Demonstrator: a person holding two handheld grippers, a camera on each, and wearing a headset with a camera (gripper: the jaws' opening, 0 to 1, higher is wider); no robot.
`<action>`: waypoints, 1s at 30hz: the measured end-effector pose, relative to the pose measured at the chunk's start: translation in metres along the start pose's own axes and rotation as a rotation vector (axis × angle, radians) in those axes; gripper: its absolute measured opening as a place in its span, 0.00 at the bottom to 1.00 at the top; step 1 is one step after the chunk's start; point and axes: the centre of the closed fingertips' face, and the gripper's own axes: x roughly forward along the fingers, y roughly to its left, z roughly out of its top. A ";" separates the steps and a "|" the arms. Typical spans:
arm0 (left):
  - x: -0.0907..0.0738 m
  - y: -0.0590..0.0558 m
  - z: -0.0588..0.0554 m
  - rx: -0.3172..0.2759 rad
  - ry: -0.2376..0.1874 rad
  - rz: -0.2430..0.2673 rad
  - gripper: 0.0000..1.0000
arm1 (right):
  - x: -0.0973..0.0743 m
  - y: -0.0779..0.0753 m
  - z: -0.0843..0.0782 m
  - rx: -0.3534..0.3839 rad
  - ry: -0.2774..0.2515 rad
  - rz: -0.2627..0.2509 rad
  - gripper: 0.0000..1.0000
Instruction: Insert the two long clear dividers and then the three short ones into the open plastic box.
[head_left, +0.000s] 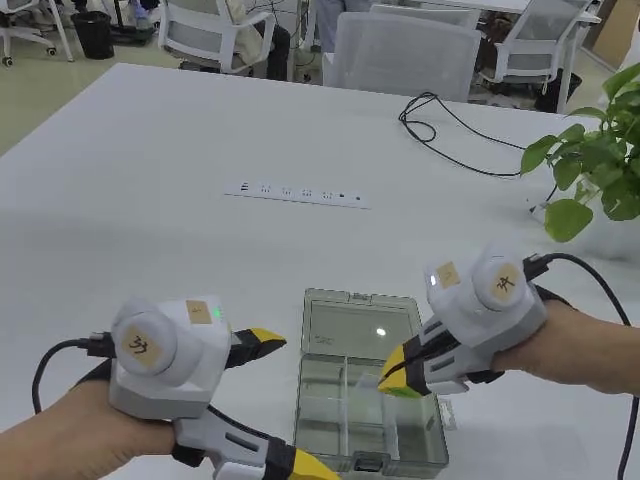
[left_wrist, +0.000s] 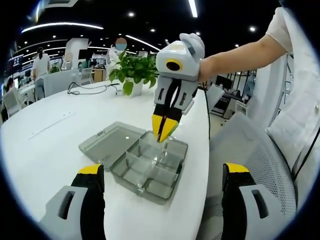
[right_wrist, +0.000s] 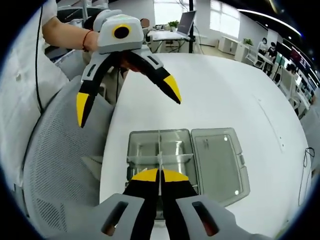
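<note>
Your right gripper (right_wrist: 159, 176), jaws pinched on a clear divider (right_wrist: 159, 162) held edge-on, hangs with the open plastic box (right_wrist: 216, 160) just below its tips, apparently to line the piece up with its slots, while your left gripper (left_wrist: 163, 170) stands spread wide, the box just ahead of it.

Open box (head_left: 325, 412) near the worktop's (head_left: 150, 200) front edge. We see its lid (head_left: 360, 320) lying flat on the far side, so the tray is open from above. The right claw (head_left: 385, 385), closed on a clear divider (right_wrist: 159, 155), hangs over the box's right half and blocks entry there. The left claw (right_wrist: 127, 102), jaws spread wide, stands just beside the box's left wall. Seated dividers (head_left: 345, 400) split the interior into narrow cells. We find bare worktop to the left and beyond the lid up to the power strip (head_left: 295, 193). A cable (head_left: 440, 140) and a plant (head_left: 590, 170) crowd the far right.
</note>
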 end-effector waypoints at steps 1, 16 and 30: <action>0.000 0.000 0.000 0.000 -0.001 0.000 1.00 | -0.001 0.000 0.000 0.001 0.003 -0.001 0.03; 0.000 -0.001 -0.002 -0.007 0.001 0.000 1.00 | 0.004 0.002 0.001 -0.041 -0.004 0.008 0.03; 0.000 -0.001 -0.003 -0.008 0.004 -0.002 1.00 | 0.028 0.001 -0.013 -0.045 0.084 0.020 0.03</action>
